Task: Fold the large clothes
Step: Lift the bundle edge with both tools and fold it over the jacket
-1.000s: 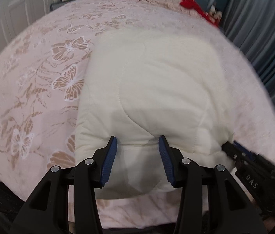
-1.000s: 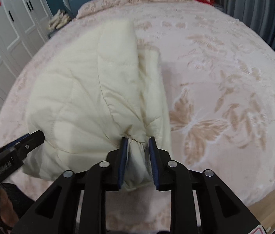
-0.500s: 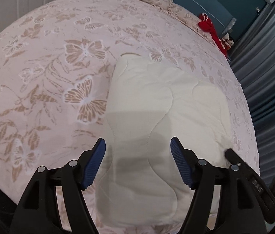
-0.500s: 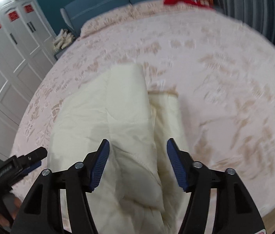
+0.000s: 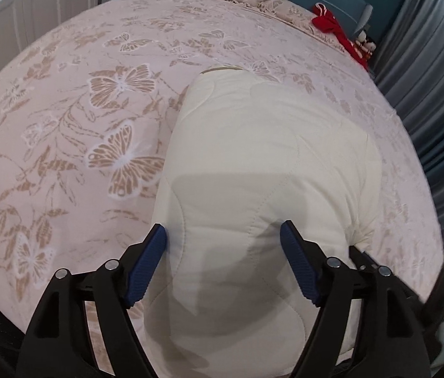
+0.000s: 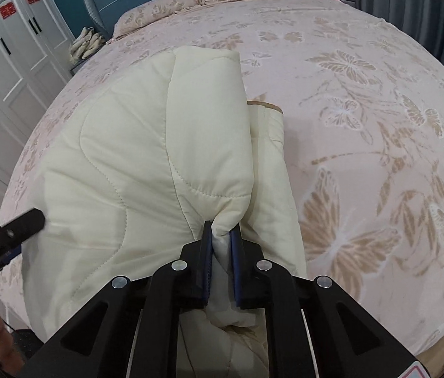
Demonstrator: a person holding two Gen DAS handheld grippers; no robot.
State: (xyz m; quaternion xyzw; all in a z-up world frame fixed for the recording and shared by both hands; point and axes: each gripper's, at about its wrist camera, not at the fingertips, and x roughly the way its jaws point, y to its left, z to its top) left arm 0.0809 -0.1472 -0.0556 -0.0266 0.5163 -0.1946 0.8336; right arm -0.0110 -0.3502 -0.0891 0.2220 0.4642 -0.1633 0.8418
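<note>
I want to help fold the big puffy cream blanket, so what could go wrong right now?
1. The right gripper pinches only a small corner of the cream quilt; the puffy fabric might slip out when pulled.
2. The left gripper has its jaws open over the quilt, holding nothing, so that side may sag and the fold go crooked.
3. The quilt lies near the edge of the bed and could slide off.
</note>
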